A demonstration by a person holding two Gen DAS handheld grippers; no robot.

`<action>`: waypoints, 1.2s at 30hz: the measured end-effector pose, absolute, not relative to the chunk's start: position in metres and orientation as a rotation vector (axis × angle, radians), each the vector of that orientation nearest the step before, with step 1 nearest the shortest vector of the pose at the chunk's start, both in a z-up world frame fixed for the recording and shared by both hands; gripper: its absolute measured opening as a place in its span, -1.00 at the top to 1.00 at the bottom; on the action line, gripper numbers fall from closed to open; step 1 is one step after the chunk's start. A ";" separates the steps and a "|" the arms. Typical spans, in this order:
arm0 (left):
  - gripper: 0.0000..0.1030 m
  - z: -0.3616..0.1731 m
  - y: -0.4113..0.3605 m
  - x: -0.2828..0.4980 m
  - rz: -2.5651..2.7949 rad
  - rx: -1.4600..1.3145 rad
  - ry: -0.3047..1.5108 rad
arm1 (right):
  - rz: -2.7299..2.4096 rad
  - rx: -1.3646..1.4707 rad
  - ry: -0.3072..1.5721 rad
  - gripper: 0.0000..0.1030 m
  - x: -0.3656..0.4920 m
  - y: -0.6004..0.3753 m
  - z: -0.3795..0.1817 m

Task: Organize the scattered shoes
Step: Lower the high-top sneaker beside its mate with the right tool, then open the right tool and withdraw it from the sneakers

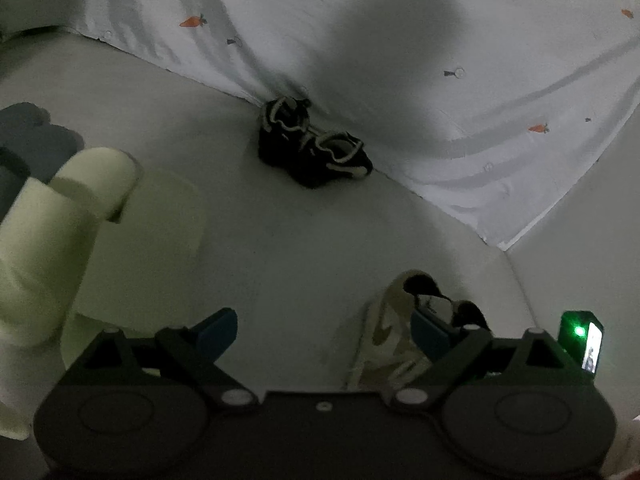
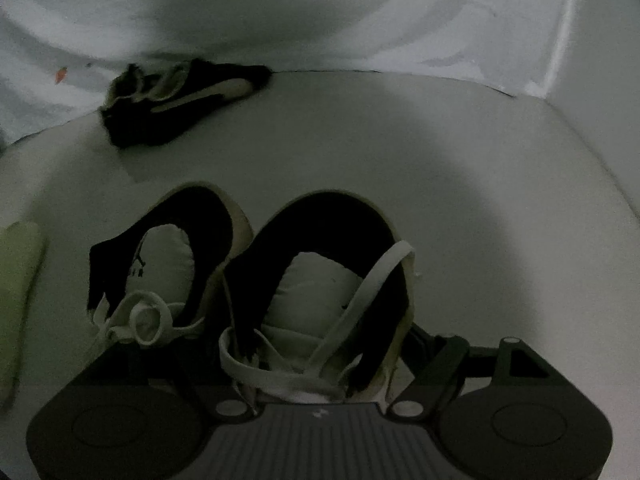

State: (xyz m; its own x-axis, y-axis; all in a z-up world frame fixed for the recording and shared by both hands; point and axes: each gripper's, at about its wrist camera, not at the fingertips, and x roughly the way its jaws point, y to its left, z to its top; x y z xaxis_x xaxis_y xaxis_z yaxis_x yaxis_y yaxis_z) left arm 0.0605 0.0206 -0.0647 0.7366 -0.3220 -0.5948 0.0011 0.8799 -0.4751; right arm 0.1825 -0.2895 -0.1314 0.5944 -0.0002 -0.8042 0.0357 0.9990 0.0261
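My left gripper [image 1: 324, 330] is released: its 2 blue fingers [image 1: 218, 330] stand wide apart above the pale floor [image 1: 300, 240], w/ nothing between them. The right finger is in front of a beige sneaker [image 1: 384, 332] that lies near, at bottom right of the left view. I cannot tell if it touches the shoe. Right of it, a small device [image 1: 582, 338] shows a green light.

My right gripper [image 2: 320, 360] is over a beige sneaker pair [image 2: 248, 280] w/ black lining, seen from above, laces [image 2: 360, 300] loose. The 2 shoes stand side by side, touching. The right one [image 2: 320, 280] lies between the gripper's arms, but the fingers are hidden under it, so I cannot tell if the gripper is clenched on it or not.

On the left, near, are pale green slippers [image 1: 80, 220], big and blurred. A green edge shows also at the left border of the right view. Behind them, far left, something grey-blue [image 1: 24, 140], too dark to tell.

Farther, about the middle, a black sneaker pair [image 1: 312, 144] w/ light trim lies just at the hanging white sheet [image 1: 440, 80], which has small carrot prints [image 1: 192, 21]. In the right view the same black pair [image 2: 180, 100] is at far left, against the sheet. At far right a white wall [image 1: 580, 240] meets the floor.
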 end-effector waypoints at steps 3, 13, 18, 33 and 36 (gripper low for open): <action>-0.83 -0.066 0.037 0.067 -0.191 -0.476 0.724 | 0.005 0.035 0.938 -0.55 0.195 -0.256 -0.131; -0.83 -0.072 0.090 0.096 -0.230 -0.492 0.718 | 0.054 0.018 0.963 -0.55 0.226 -0.160 -0.131; -0.83 -0.075 0.106 0.106 -0.254 -0.491 0.718 | 0.071 -0.017 0.957 -0.55 0.234 -0.133 -0.131; -0.83 -0.072 0.091 0.153 -0.383 -0.449 0.723 | 0.187 0.011 0.960 -0.69 0.238 -0.150 -0.105; -0.83 -0.072 0.082 0.158 -0.389 -0.451 0.717 | 0.219 0.025 0.893 -0.71 0.234 -0.157 -0.089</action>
